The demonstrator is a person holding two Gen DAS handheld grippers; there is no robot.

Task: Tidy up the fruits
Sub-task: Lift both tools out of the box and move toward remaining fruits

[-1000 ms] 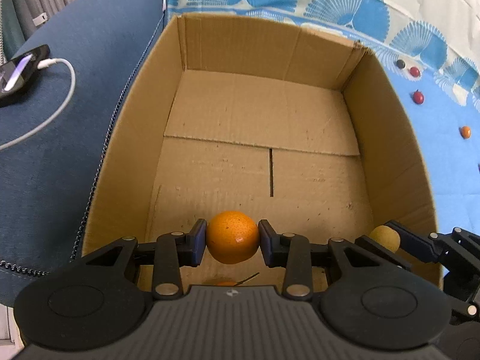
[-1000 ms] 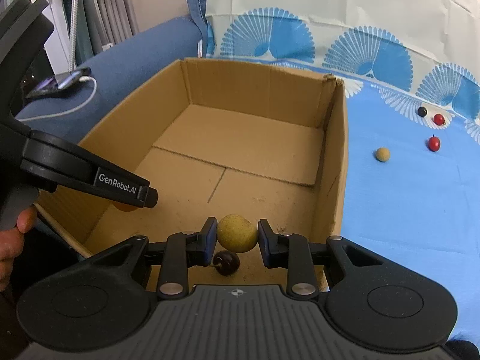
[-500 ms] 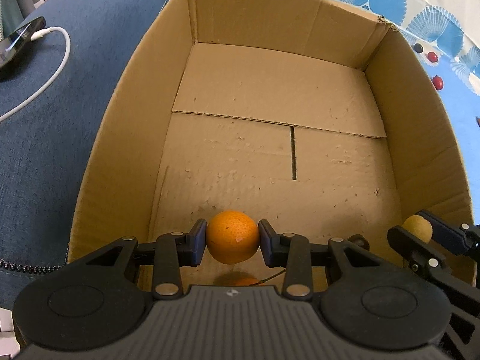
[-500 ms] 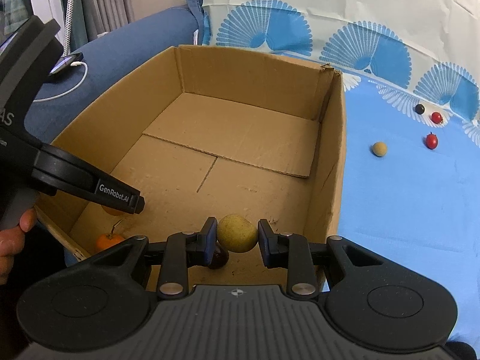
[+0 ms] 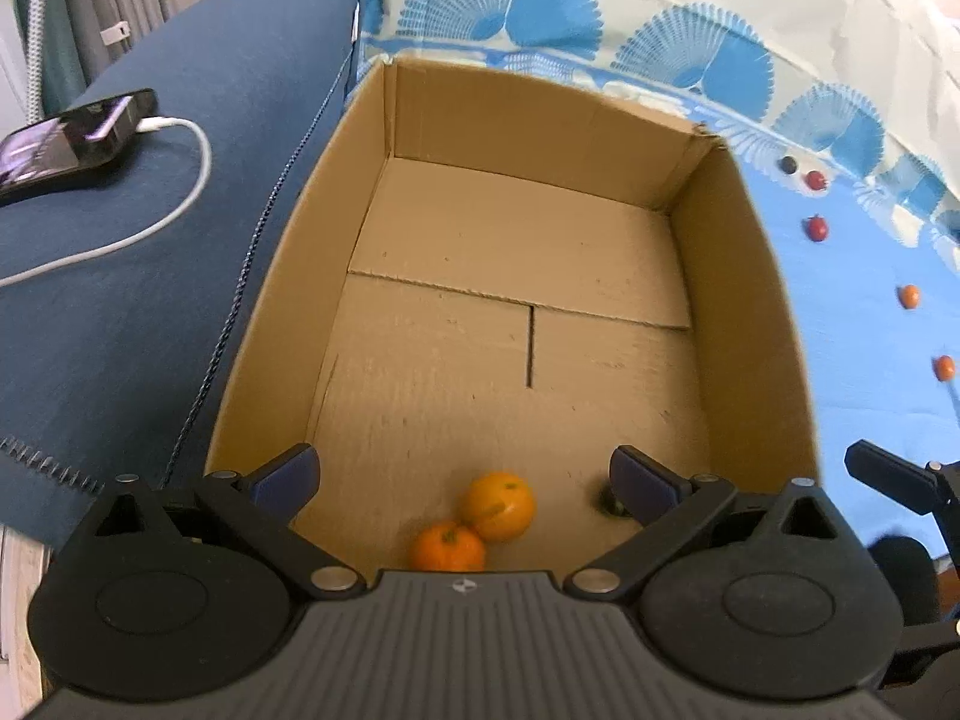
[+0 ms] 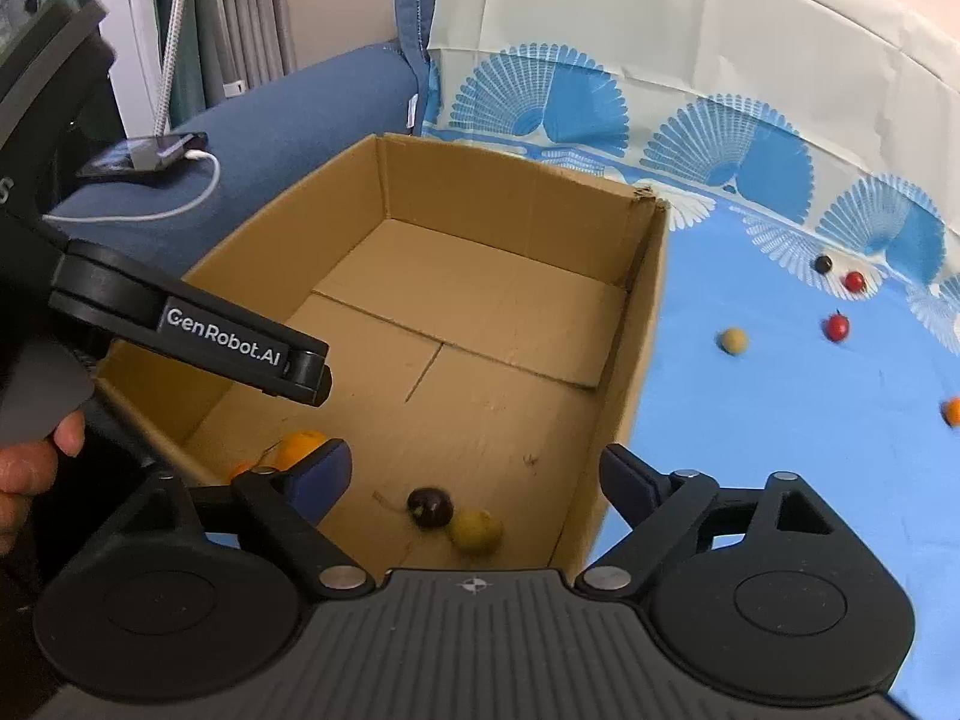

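A cardboard box point(image 5: 750, 276) point(image 6: 636, 324) lies open below both grippers. My left gripper point(image 5: 465, 480) hangs over its near end, jaws opening wide with nothing pressed between them. Beneath it two oranges point(image 5: 498, 507) point(image 5: 449, 547) rest touching on the box floor. My right gripper point(image 6: 474, 477) is also opening, empty, above a yellow-green fruit point(image 6: 477, 531) and a dark cherry-like fruit point(image 6: 429, 507) lying side by side on the floor. An orange point(image 6: 303, 444) shows partly behind the right gripper's left finger. The left gripper's finger point(image 6: 240, 348) crosses the right wrist view.
Small fruits lie on the blue cloth right of the box: a yellow one point(image 6: 733, 340), red ones point(image 6: 837, 327) point(image 6: 854, 281), a dark one point(image 6: 822, 264), orange ones point(image 5: 909, 296) point(image 5: 944, 367). A phone point(image 5: 66, 141) on a white cable sits on the blue sofa at left. A hand point(image 6: 36, 462) holds the left gripper.
Both grippers have opened and risen. The orange dropped from the left one and lies by the other orange; the yellow-green fruit fell from the right one and lies beside the dark fruit.
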